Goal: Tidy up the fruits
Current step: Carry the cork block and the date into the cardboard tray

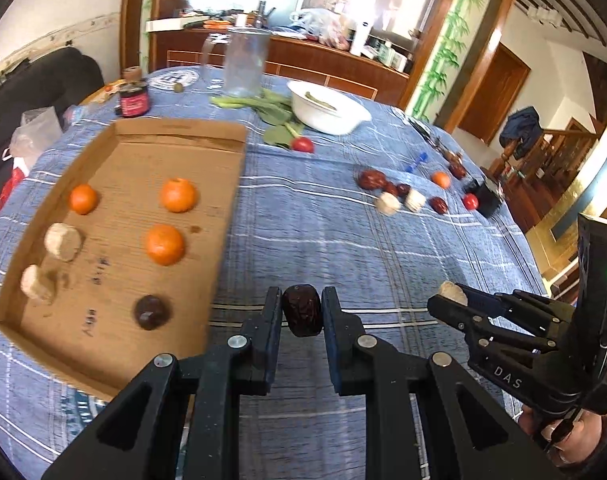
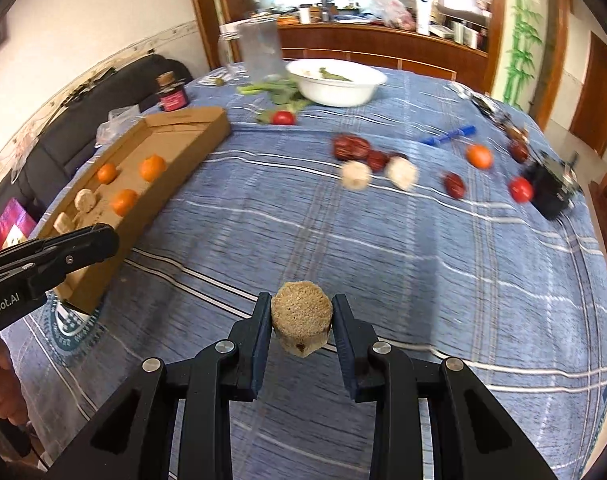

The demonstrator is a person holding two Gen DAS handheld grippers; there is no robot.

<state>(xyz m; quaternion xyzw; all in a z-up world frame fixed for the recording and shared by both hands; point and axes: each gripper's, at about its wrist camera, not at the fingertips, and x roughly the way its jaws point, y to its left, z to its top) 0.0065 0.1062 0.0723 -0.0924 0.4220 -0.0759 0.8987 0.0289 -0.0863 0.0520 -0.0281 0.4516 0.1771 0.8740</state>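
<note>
My left gripper (image 1: 302,312) is shut on a dark red date (image 1: 302,309), held above the blue cloth just right of the cardboard tray (image 1: 119,288). The tray holds three oranges (image 1: 165,244), two beige round pieces (image 1: 62,241) and one dark date (image 1: 151,312). My right gripper (image 2: 301,320) is shut on a beige round piece (image 2: 301,316) above the cloth; it also shows at the right of the left wrist view (image 1: 453,294). More dates (image 2: 351,147), beige pieces (image 2: 356,175), an orange (image 2: 479,156) and red tomatoes (image 2: 520,189) lie further across the table.
A white bowl (image 2: 359,94), leafy greens (image 2: 279,90), a clear jug (image 2: 259,50) and a dark jar (image 2: 172,96) stand at the far side. A blue pen (image 2: 447,135) and a black object (image 2: 551,192) lie at the right. A sofa (image 2: 83,120) borders the table's left.
</note>
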